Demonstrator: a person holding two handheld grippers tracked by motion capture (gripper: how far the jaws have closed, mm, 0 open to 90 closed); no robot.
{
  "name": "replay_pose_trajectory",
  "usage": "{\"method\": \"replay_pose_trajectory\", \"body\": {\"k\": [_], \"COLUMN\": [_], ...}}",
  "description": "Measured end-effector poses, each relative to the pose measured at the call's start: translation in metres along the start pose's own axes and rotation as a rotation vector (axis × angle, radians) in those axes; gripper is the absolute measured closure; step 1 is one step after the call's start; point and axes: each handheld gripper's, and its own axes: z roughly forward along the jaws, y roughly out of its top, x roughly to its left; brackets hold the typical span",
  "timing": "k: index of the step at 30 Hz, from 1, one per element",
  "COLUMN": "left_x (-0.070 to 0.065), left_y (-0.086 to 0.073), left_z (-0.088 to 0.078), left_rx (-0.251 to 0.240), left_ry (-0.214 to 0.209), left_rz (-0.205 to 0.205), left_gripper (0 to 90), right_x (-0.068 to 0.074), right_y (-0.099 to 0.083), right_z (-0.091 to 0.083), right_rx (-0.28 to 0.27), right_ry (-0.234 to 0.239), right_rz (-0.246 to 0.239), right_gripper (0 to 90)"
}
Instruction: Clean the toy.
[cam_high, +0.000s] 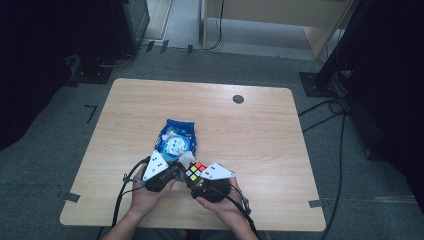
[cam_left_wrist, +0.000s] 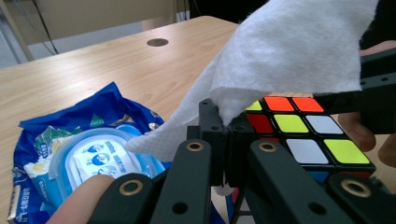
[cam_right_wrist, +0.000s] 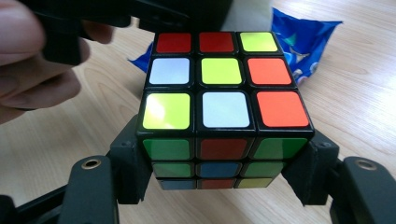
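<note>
A scrambled Rubik's cube (cam_right_wrist: 224, 107) sits between the jaws of my right gripper (cam_right_wrist: 224, 175), which is shut on its two sides and holds it just above the table. My left gripper (cam_left_wrist: 226, 135) is shut on a white wet wipe (cam_left_wrist: 289, 51). The wipe drapes over the far part of the cube (cam_left_wrist: 303, 135). In the high view both grippers meet near the table's front edge, the left gripper (cam_high: 176, 169) beside the cube (cam_high: 195, 171) and the right gripper (cam_high: 199, 178) behind it. A bit of the wipe (cam_high: 185, 159) shows at the cube's far corner.
A blue wet wipe pack (cam_high: 176, 139) with a pale lid lies just beyond the grippers, mid-table. A round cable hole (cam_high: 238, 99) is at the far right of the wooden table (cam_high: 125, 110). Cables and stand bases lie on the floor around it.
</note>
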Motion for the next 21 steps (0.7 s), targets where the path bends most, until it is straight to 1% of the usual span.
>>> {"method": "replay_pose_trajectory", "body": {"k": [4,5,7,10,11,12,15,16,17,18,19,20,21], "left_x": [0.000,0.000,-0.002,-0.002,-0.002,-0.002,-0.003,-0.005,-0.005,-0.006,-0.010,-0.010,-0.012], "left_y": [0.002,0.003,0.002,0.001,0.001,0.000,-0.001,-0.002,-0.002,-0.002,-0.003,-0.003,-0.003], "left_z": [-0.003,-0.003,-0.004,-0.004,-0.004,-0.003,-0.002,0.000,0.000,0.000,0.002,0.002,0.003], "left_rx": [-0.008,-0.011,-0.011,-0.007,-0.002,0.009,0.018,0.027,0.027,0.028,0.030,0.030,0.030], "left_ry": [-0.005,-0.014,-0.018,-0.032,-0.040,-0.063,-0.072,-0.085,-0.085,-0.094,-0.106,-0.106,-0.117], "left_rz": [0.006,0.004,0.017,0.016,0.013,0.012,0.023,0.026,0.026,0.030,0.042,0.042,0.042], "left_gripper": [88.9,88.9,88.8,88.7,88.3,88.1,87.8,87.7,87.7,87.7,87.5,87.5,87.5], "right_x": [-0.002,-0.002,-0.002,-0.001,-0.001,-0.001,-0.001,-0.001,-0.001,-0.001,0.000,0.000,0.000], "right_y": [0.000,0.000,0.000,0.000,0.000,0.000,-0.001,-0.002,-0.002,-0.002,-0.002,-0.002,-0.002], "right_z": [0.001,0.002,0.003,0.005,0.007,0.008,0.011,0.013,0.013,0.014,0.015,0.015,0.015], "right_rx": [0.004,0.007,0.011,0.013,0.016,0.024,0.030,0.032,0.032,0.032,0.034,0.034,0.033], "right_ry": [-0.006,-0.008,-0.005,-0.002,0.000,0.002,0.005,0.004,0.004,0.007,0.010,0.010,0.002], "right_rz": [0.003,-0.004,-0.001,-0.011,-0.011,-0.013,-0.013,-0.018,-0.018,-0.020,-0.015,-0.015,-0.018], "right_gripper": [34.5,34.5,34.5,34.5,34.5,34.5,34.5,34.5,34.5,34.5,34.5,34.5,34.5]}}
